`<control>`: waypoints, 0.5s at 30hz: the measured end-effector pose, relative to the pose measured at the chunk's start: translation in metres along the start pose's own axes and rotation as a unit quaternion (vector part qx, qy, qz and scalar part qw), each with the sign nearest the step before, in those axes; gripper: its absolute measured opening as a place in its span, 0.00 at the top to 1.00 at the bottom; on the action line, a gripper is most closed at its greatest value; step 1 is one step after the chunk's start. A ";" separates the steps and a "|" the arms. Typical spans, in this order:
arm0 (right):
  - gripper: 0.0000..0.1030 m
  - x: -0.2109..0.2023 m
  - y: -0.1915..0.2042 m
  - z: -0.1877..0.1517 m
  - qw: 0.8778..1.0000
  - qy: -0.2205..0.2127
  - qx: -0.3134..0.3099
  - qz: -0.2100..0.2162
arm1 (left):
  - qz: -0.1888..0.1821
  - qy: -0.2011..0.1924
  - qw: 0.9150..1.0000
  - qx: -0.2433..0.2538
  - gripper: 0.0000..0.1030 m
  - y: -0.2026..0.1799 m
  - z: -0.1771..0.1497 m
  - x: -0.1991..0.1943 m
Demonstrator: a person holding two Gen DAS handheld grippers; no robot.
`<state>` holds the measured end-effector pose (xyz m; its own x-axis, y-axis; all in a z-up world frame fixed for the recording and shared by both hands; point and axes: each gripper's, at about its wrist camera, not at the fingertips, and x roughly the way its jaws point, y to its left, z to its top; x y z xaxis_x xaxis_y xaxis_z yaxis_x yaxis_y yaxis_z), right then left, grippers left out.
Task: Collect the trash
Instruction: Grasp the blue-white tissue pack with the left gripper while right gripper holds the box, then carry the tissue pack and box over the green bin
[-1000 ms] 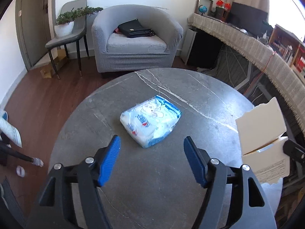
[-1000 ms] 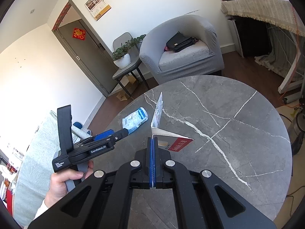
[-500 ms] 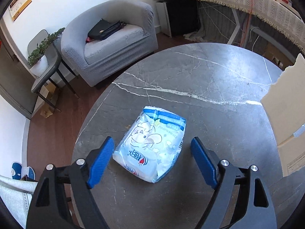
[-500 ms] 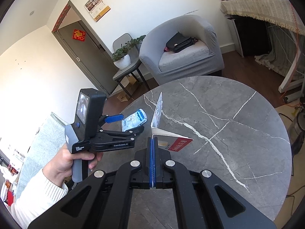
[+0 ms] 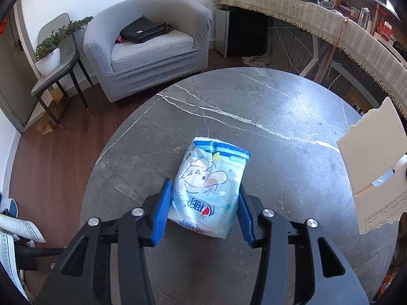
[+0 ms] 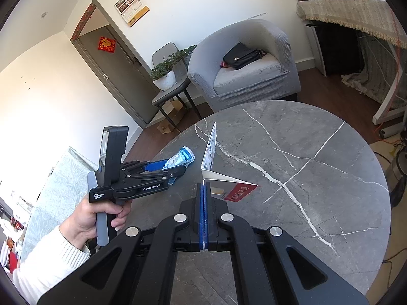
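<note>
A crumpled white and blue plastic wrapper with a cartoon print lies on the round grey marble table. My left gripper straddles its near half, with a blue pad on each side touching or nearly touching it; the jaws are partly closed around it. The wrapper and the left gripper also show in the right wrist view. My right gripper is shut on the edge of a torn white cardboard box with a red label, which also shows at the right in the left wrist view.
A grey armchair with a black bag stands beyond the table. A chair with a potted plant is at the left near a door. A cloth-covered desk runs along the right. Wood floor surrounds the table.
My left gripper has moved forward over the wrapper and its jaws have narrowed around it. The right gripper and the box have stayed put.
</note>
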<state>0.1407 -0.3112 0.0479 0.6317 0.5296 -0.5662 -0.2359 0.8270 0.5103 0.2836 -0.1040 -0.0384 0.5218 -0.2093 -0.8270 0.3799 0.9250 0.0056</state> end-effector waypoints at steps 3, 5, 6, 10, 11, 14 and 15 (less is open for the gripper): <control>1.00 -0.002 0.005 -0.001 1.000 -0.001 -0.002 0.002 | -0.001 -0.007 1.000 -0.006 0.59 -0.003 -0.004 -0.013; 1.00 -0.002 0.008 -0.003 1.000 0.000 -0.005 0.002 | -0.008 -0.005 1.000 -0.006 0.62 -0.007 -0.008 -0.019; 1.00 -0.002 0.010 -0.004 1.000 0.000 -0.005 0.001 | -0.007 -0.002 1.000 -0.002 0.64 -0.010 -0.011 -0.020; 1.00 -0.001 0.015 -0.011 1.000 0.003 -0.006 0.001 | 0.007 -0.003 1.000 0.013 0.69 -0.018 -0.023 -0.019; 1.00 -0.001 0.016 -0.013 1.000 0.003 -0.006 0.001 | 0.009 -0.007 1.000 0.014 0.73 -0.019 -0.025 -0.020; 1.00 -0.002 0.022 -0.018 1.000 0.005 -0.011 0.000 | 0.008 -0.015 1.000 0.009 0.81 -0.018 -0.030 -0.027; 1.00 -0.002 0.024 -0.019 1.000 0.005 -0.012 0.000 | 0.005 -0.015 1.000 0.011 0.83 -0.019 -0.032 -0.030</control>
<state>0.1198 -0.2895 0.0491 0.6249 0.5312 -0.5721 -0.2540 0.8313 0.4944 0.2366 -0.1053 -0.0316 0.5478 -0.2102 -0.8097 0.3908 0.9201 0.0255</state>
